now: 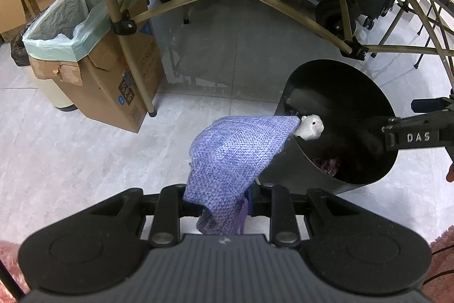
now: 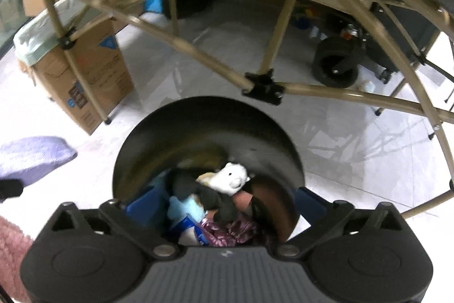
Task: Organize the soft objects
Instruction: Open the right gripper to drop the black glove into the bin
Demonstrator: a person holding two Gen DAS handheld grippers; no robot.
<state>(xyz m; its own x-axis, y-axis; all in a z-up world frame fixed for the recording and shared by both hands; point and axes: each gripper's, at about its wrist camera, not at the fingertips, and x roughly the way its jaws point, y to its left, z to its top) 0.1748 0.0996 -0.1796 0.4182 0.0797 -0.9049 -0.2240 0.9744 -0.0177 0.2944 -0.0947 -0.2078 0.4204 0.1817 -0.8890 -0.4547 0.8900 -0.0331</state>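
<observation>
A blue-violet knitted cloth [image 1: 235,158] hangs pinched in the left claw [image 1: 220,203], whose jaws are drawn tight on its lower end; the fabric fans upward from the grip and its far corner reaches the rim of a round black bin [image 1: 309,178] standing on the pale tiled floor [image 1: 85,161]. At that corner a small white plush animal [image 1: 310,129] shows over the bin's opening, and in the right wrist view the same white toy [image 2: 231,178] sits atop a pile of soft things inside the bin [image 2: 204,115]: a black plush piece [image 2: 204,195], something pale blue [image 2: 184,209] and a shiny purple fabric [image 2: 227,232]. The right claw [image 2: 224,206] is poised over the bin's mouth with its jaws spread wide and nothing pressed between them; from the left wrist view its dark body enters from the right edge. The cloth appears at that view's left edge [image 2: 34,155], outside the bin. Behind the bin stand the tan metal legs of a folding desk [image 1: 124,19], and to the left a cardboard box lined with a pale green bag [image 1: 93,67]
</observation>
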